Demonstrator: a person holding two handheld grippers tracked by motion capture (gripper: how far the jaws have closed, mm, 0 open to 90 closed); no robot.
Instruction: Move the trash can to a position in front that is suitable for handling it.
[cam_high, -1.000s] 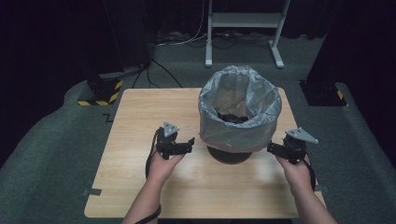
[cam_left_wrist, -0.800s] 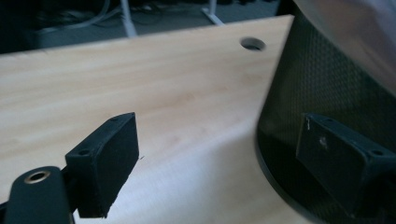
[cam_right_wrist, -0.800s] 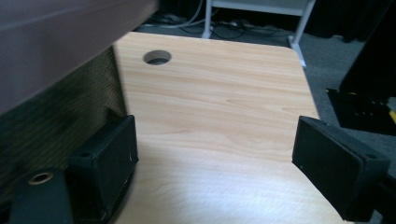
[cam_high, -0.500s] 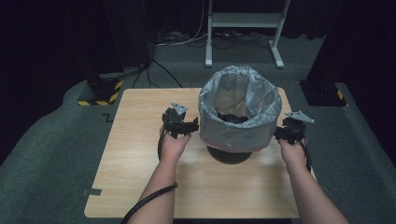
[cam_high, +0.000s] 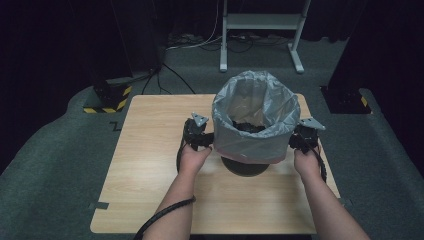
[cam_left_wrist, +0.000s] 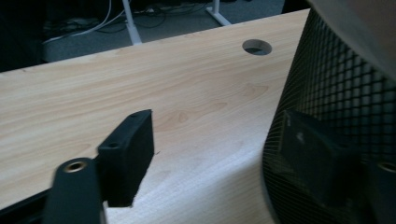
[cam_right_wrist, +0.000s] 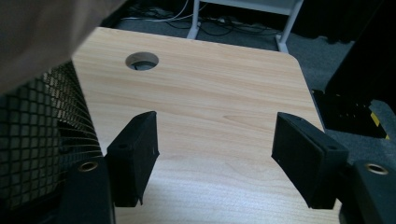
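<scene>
High view, bag-lined mesh bin (cam_high: 252, 125), dark contents

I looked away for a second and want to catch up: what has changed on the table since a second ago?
Both hands moved forward and inward, bringing the left claw and the right claw up against the sides of the mesh bin with its grey bag liner. Both claws are open; nothing has been taken hold of. The bin and liner stayed where they were on the wooden table.
</scene>
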